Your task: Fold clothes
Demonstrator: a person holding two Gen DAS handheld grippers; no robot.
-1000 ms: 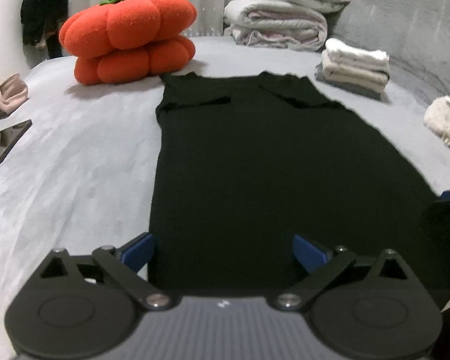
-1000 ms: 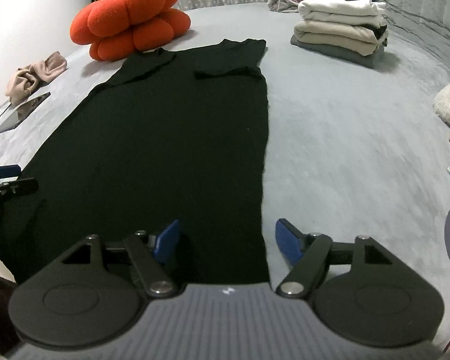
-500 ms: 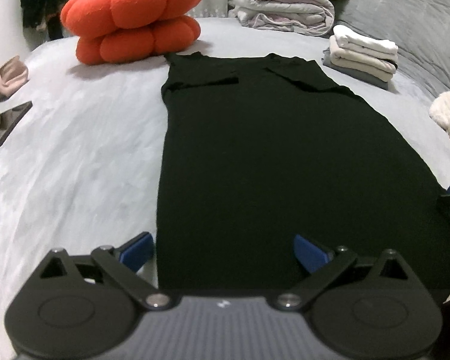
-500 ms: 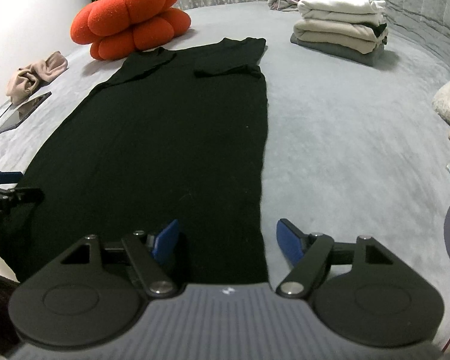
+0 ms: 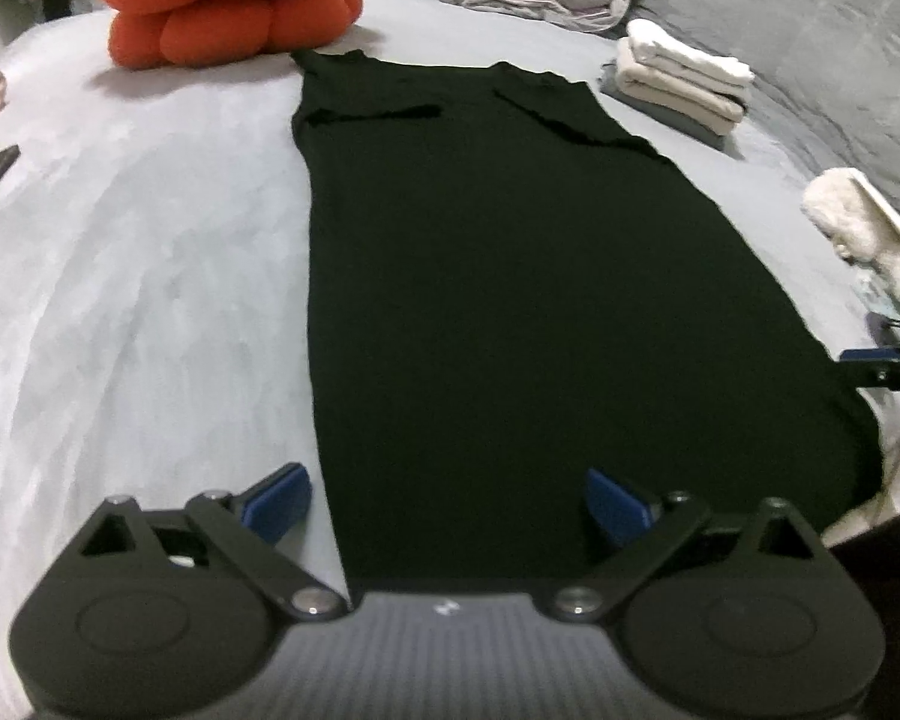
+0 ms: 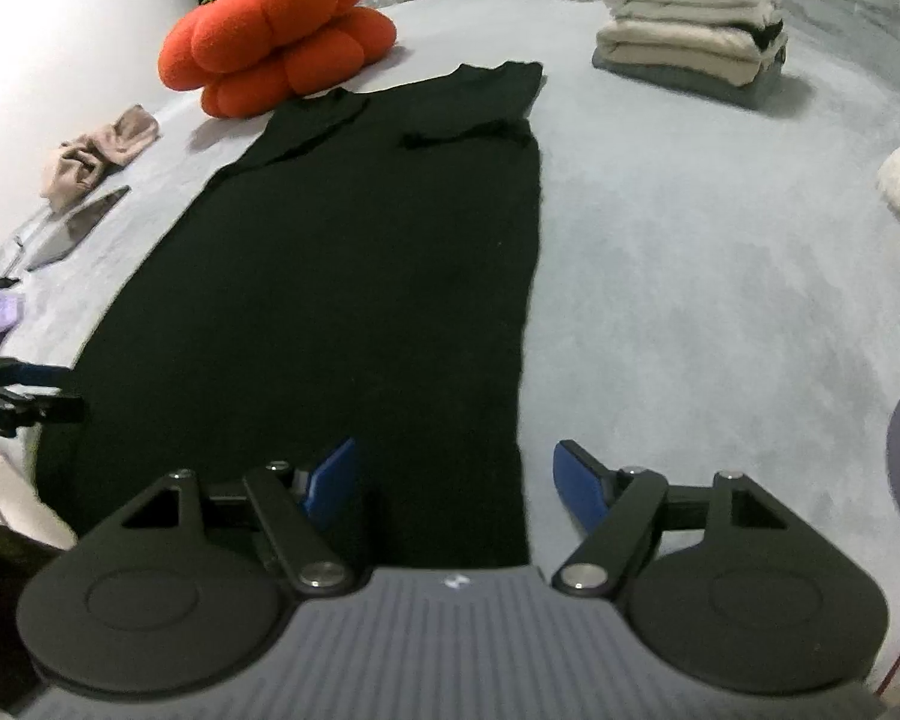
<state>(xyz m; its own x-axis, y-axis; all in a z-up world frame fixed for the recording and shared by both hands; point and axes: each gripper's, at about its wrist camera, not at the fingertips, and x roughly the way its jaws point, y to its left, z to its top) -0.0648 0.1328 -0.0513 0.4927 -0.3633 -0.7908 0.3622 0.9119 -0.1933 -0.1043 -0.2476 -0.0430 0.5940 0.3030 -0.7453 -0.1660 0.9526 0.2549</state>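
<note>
I see the black dress (image 5: 510, 300) spread flat on the grey bed (image 5: 120, 300), its sleeves folded in near the orange pumpkin cushion (image 5: 222, 6). My left gripper (image 5: 447, 501) straddles the hem's left corner, jaws apart; my right gripper (image 6: 453, 483) straddles the right corner, also apart. Neither seems to touch cloth, though the hem is hidden. Folded clothes (image 6: 690, 30) sit stacked beyond.

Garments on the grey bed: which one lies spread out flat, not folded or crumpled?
The long black dress, laid full length beside the orange pumpkin cushion; the pale stacked clothes are folded.
</note>
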